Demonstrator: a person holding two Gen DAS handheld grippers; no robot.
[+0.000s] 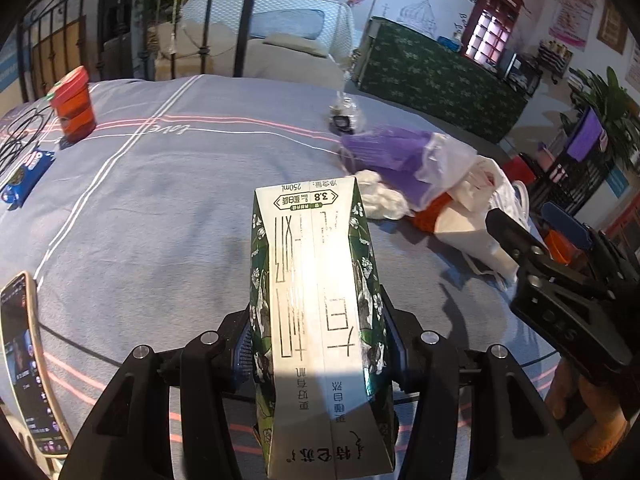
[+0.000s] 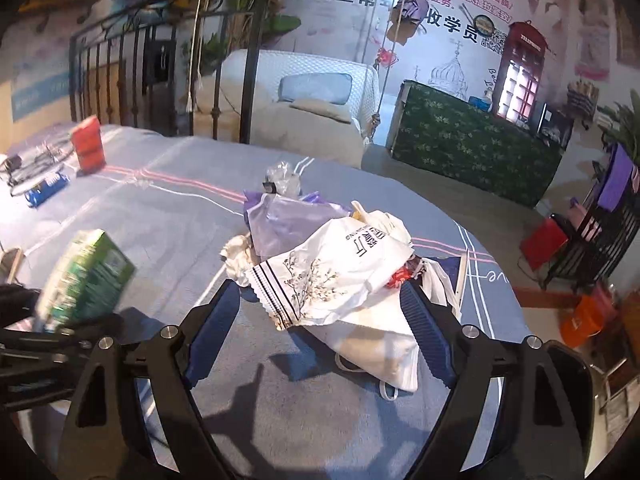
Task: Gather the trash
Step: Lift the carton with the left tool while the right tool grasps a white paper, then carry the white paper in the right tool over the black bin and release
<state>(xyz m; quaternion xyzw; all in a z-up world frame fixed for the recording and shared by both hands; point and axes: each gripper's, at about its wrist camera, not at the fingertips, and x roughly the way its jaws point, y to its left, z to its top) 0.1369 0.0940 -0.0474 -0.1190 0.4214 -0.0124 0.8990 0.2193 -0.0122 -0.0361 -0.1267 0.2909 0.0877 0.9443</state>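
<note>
The left tool (image 1: 318, 344) clamped a green-and-white milk carton (image 1: 316, 320) above the bed (image 1: 160, 200); the right tool (image 2: 320, 312) stood wide open around the trash pile (image 2: 340, 276).

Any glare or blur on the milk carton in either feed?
Left wrist view: the milk carton is sharp, with a bright glare patch washing out its middle print. Right wrist view: the same carton is motion-blurred at the left edge; the trash pile stays sharp.
</note>
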